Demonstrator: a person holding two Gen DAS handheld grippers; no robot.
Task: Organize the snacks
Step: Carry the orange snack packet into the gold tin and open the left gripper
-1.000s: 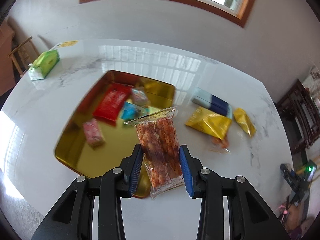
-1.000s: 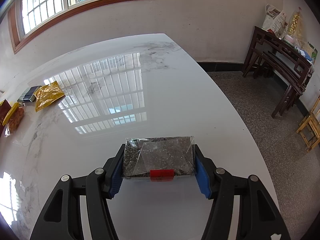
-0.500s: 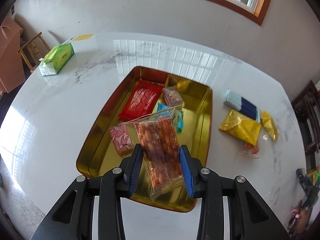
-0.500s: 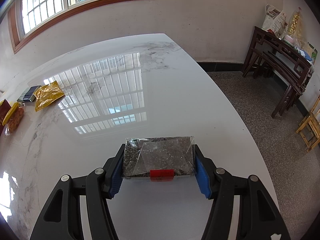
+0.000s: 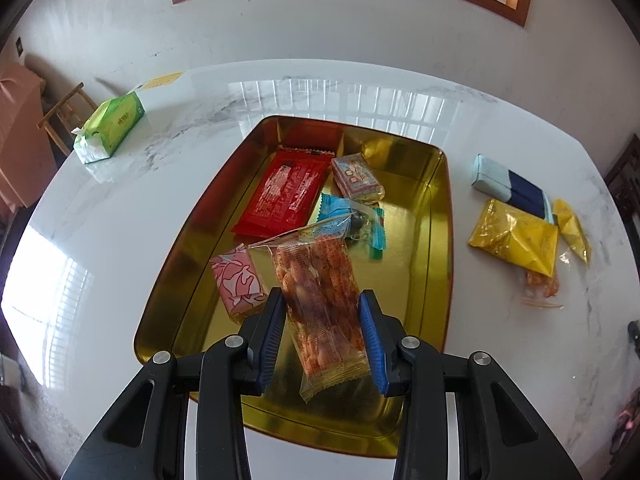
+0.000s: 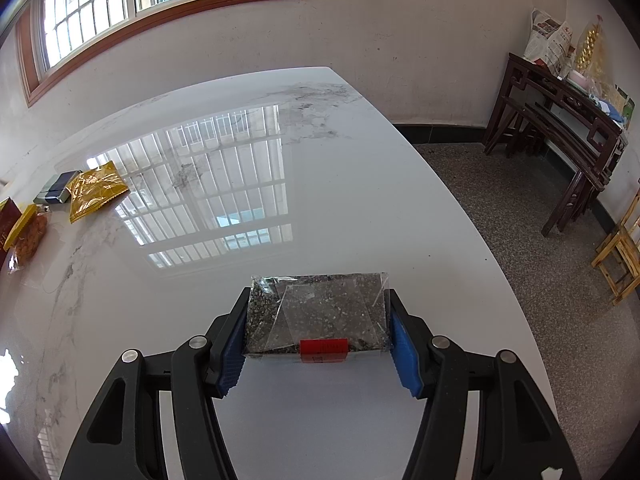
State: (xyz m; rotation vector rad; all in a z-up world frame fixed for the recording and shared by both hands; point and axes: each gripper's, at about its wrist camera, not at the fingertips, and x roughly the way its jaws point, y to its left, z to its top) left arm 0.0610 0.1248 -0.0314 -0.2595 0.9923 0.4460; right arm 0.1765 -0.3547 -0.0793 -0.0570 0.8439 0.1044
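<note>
- The left gripper (image 5: 322, 338) is clenched on the peanut packet (image 5: 320, 300), low centre of frame, long axis pointing up-frame over the gold tray (image 5: 438, 240) (open floor directly beneath).
- The right gripper (image 6: 318, 330) clamps a dark seed bar (image 6: 318, 314) widthwise.

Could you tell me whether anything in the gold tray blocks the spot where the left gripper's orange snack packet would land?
Nothing visible does. The left gripper holds the orange snack packet over bare near-end floor of the gold tray; the pink packet lies just left, the blue packet farther in.
</note>
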